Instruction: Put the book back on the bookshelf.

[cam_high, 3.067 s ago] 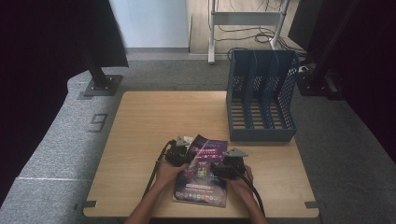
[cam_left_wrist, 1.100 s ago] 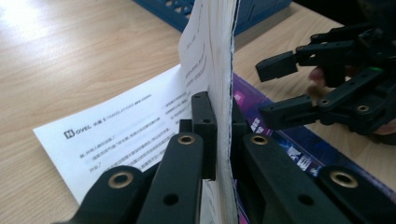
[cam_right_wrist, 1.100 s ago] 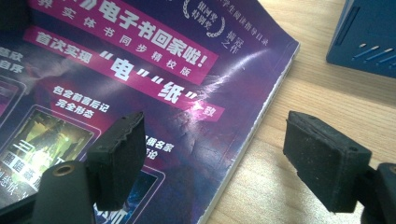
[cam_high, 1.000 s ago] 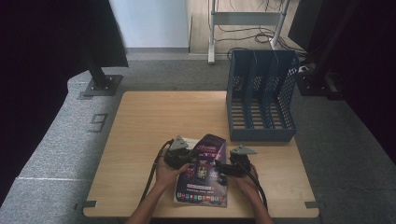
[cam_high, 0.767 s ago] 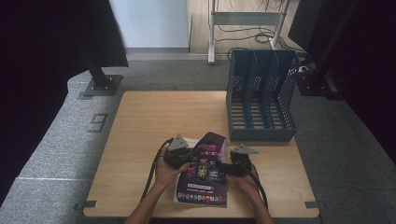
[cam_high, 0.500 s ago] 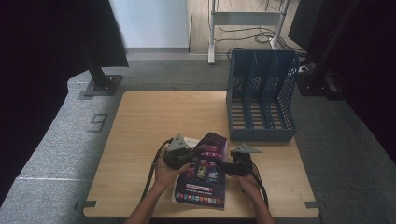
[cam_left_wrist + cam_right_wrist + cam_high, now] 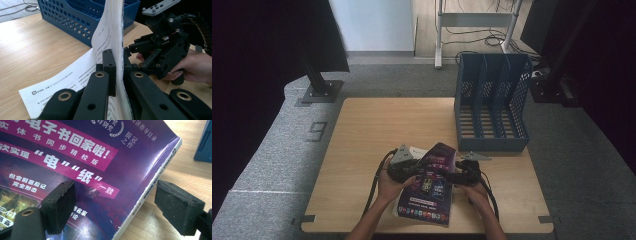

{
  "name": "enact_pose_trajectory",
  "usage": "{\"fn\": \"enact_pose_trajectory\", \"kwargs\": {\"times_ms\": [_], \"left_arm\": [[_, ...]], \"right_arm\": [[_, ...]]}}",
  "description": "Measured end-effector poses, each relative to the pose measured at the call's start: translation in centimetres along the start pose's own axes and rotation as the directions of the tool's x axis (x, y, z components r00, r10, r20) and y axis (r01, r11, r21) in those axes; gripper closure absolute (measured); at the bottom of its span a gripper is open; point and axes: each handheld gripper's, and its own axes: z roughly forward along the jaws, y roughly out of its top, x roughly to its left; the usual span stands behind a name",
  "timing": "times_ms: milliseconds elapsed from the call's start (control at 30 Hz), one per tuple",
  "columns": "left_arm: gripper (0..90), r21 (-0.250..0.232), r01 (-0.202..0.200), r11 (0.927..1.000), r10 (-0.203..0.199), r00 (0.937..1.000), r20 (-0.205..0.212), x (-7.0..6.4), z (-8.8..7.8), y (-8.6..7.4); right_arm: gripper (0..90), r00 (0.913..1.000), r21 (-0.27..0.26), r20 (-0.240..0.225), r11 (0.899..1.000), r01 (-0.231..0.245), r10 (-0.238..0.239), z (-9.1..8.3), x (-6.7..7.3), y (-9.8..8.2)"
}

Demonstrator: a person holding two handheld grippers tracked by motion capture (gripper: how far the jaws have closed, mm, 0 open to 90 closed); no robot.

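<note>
A glossy purple paperback book with pink banners and Chinese lettering lay near the front edge of the pale wooden tabletop, between the person's two hands. Its front cover and first pages were lifted upright. The left gripper, seen in the high view at the book's left edge, had its jaws clamped on that raised sheaf of white printed pages; in the left gripper view the two black jaws pressed the paper from both sides, with another printed page lying flat on the wood below.

The right gripper sat just beside the book's right edge. Its jaws had just been opening and stood wide apart. In the right gripper view one pad hung over the purple cover and the other over bare wood past the white spine, neither pressing on the book.

A blue plastic three-slot file rack stood at the tabletop's far right, well apart from the book
</note>
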Motion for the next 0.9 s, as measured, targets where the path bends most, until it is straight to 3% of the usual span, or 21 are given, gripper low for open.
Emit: {"fn": "enact_pose_trajectory", "kwargs": {"times_ms": [267,467,900], "left_arm": [[88.4,-0.006,0.0,1.0,0.0,1.0,0.006,-0.1,-0.1,0.0],[88.4,-0.009,0.007,0.9999,-0.007,0.9998,0.017,0.0,-0.1,0.0],[88.4,0.035,0.061,0.9975,-0.061,0.9981,-0.004,1.9,0.1,-1.6]], "right_arm": [[14.2,0.9992,0.016,-0.021,0.999,-0.034,0.035,0.2,-0.2,-0.1],[15.3,0.9982,0.027,-0.049,0.999,-0.034,0.035,0.4,-0.1,-0.1],[21.1,0.9992,0.0,-0.029,1.0,-0.027,0.027,0.2,0.3,0.0]]}}
